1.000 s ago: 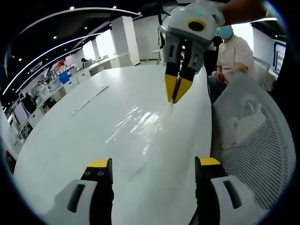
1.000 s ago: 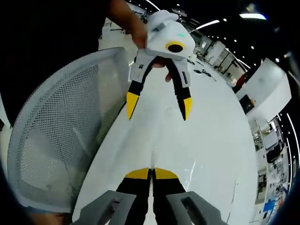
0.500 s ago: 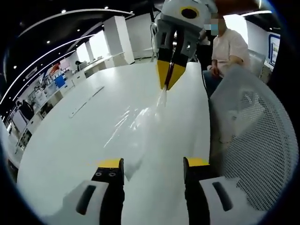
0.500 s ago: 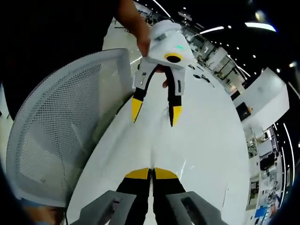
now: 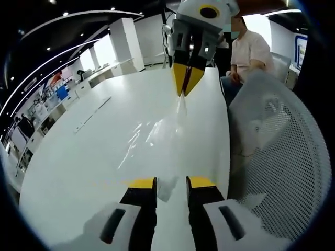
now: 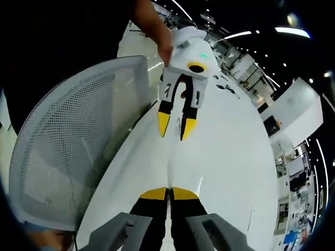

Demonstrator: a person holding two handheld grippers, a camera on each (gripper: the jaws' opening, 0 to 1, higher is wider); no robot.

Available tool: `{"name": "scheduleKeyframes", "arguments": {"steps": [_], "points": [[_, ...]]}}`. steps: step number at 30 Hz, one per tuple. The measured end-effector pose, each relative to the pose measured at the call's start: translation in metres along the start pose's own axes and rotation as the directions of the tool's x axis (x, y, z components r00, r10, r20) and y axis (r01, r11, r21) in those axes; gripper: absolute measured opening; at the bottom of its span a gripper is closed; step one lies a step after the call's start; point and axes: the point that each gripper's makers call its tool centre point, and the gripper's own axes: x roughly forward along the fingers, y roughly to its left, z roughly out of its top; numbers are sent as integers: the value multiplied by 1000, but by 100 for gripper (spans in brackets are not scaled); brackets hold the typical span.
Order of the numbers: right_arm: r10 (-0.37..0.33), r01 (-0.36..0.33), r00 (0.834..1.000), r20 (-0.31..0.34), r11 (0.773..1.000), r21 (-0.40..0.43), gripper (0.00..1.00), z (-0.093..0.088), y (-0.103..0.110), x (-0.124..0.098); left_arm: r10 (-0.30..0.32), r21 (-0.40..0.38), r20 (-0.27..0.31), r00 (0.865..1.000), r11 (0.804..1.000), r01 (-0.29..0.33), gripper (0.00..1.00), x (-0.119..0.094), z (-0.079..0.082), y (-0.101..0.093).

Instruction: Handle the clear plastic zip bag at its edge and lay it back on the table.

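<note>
My right hand-held gripper (image 5: pixel 186 86) pinches the bag (image 5: pixel 165 133) by one edge above the table (image 5: pixel 78 157); my left hand-held gripper (image 5: pixel 171 184), narrowed, straddles its near edge. Thin, limp, slippery: grip edges only.

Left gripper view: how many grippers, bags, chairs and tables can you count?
Grippers: 2, the left gripper and the right gripper
Clear zip bag: 1
Mesh chair: 1
White table: 1
Total: 5
</note>
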Motion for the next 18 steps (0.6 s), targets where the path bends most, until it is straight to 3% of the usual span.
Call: {"name": "scheduleKeyframes", "arguments": {"steps": [6,18], "points": [[15,-15,1000,-9,1000,27,0,-5,5,2,-32,-9,-2,999,999,32,3,-2,0,-6],[57,-54,998,-10,983,175,0,-9,11,4,-45,-19,10,999,999,45,1,-2,4,-8]]}}
